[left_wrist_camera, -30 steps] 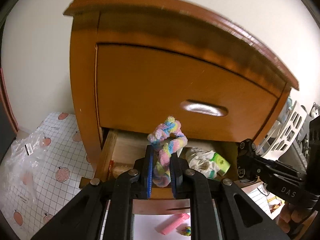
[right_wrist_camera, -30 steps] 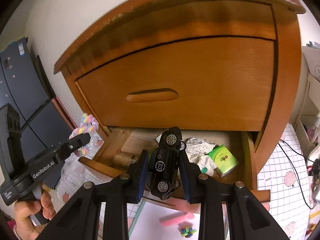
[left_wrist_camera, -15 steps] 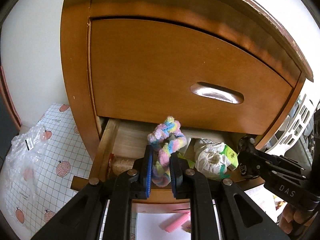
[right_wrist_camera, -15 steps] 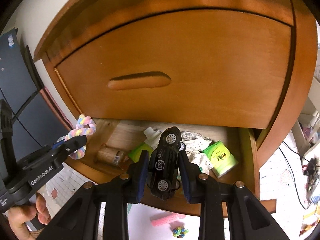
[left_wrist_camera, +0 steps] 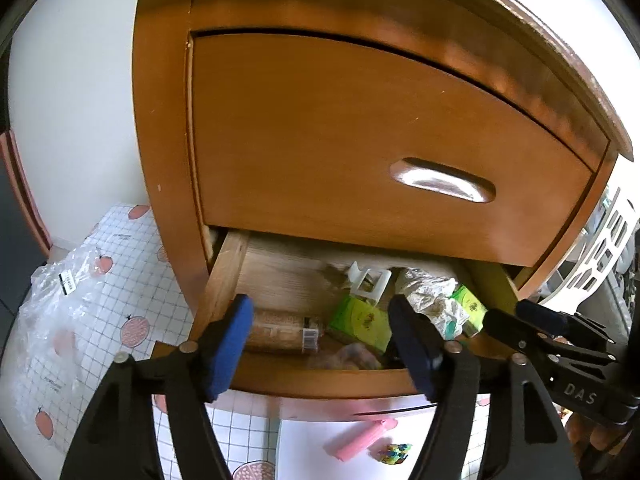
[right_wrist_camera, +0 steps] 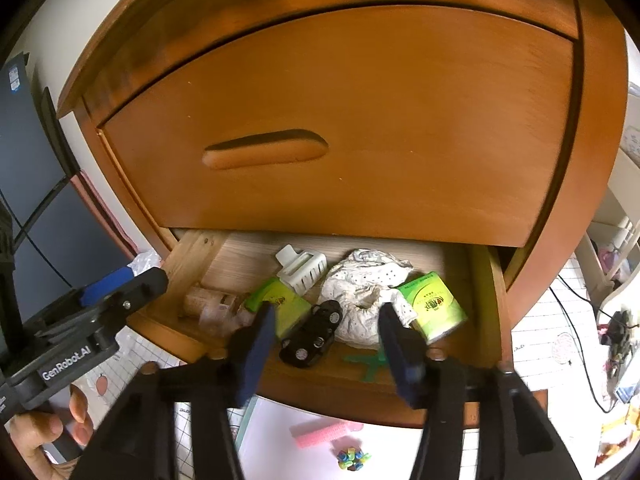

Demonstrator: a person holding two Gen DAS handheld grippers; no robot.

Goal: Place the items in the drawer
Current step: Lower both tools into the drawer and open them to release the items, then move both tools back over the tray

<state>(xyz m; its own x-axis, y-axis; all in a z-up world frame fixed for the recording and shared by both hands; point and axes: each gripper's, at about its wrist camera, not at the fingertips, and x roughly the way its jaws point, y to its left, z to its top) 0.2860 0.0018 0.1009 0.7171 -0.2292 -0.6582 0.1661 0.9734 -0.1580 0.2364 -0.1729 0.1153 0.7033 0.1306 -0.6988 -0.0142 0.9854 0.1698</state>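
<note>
The lower drawer (left_wrist_camera: 320, 380) of the wooden nightstand stands pulled out. My left gripper (left_wrist_camera: 320, 344) hangs over its front rim, jaws opening with nothing between them. A blurred pastel shape, the rope toy (left_wrist_camera: 352, 360), lies just inside the rim below it. In the right wrist view the black toy car (right_wrist_camera: 312, 334) lies on the drawer (right_wrist_camera: 340, 396) floor. It is between the fingers of my right gripper (right_wrist_camera: 328, 344), whose jaws are opening and stand clear of it. Each gripper also shows in the other's view: the right gripper (left_wrist_camera: 560, 340) and the left gripper (right_wrist_camera: 100, 312).
Inside the drawer are two green boxes (right_wrist_camera: 432, 304), a crumpled white cloth (right_wrist_camera: 364, 300), a white clip (right_wrist_camera: 300, 268) and a brown bottle (left_wrist_camera: 280, 332). The upper drawer (left_wrist_camera: 360, 140) is closed. On the floor lie a pink roller (right_wrist_camera: 324, 434) and a plastic bag (left_wrist_camera: 52, 312).
Both grippers went from shut to open. The rope toy left the left jaws and the car left the right jaws; both now lie in the drawer. Both views tipped slightly downward.
</note>
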